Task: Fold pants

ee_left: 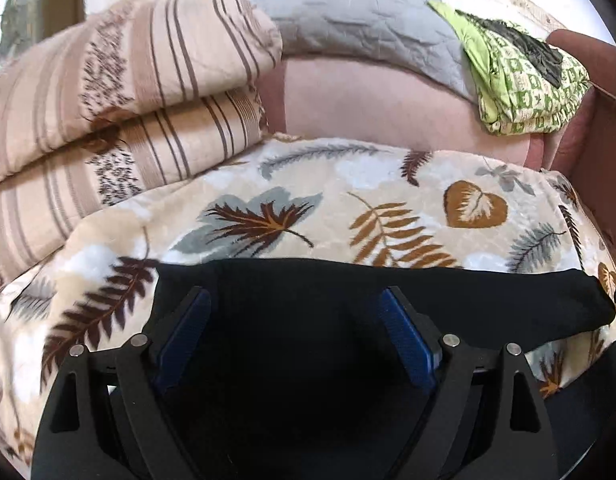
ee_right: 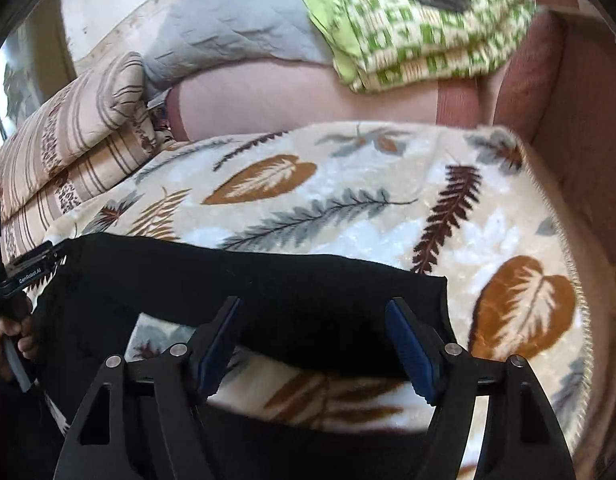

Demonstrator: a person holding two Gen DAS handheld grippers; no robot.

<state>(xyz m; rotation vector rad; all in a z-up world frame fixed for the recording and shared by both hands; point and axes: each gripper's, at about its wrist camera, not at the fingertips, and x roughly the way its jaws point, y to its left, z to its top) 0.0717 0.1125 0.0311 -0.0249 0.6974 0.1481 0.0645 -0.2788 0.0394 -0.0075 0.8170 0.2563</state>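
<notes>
Black pants (ee_left: pixel 387 296) lie flat on a leaf-patterned blanket (ee_left: pixel 308 200). My left gripper (ee_left: pixel 296 300) is open, its blue-padded fingers (ee_left: pixel 403 336) spread over the dark cloth, holding nothing. In the right wrist view the pants (ee_right: pixel 268 292) run as a dark band from the left to a hem end near the middle right. My right gripper (ee_right: pixel 311 312) is open just above that end, the band passing between the fingers (ee_right: pixel 407 344). The left gripper's body shows at the far left edge, in a hand.
A striped folded duvet (ee_left: pixel 108 100) lies at the back left. A grey quilted pillow (ee_left: pixel 347 16) and a green patterned cloth bundle (ee_left: pixel 523 76) rest on the pink sofa back (ee_left: pixel 367 104). The blanket's fringed edge (ee_right: pixel 579 280) drops off at the right.
</notes>
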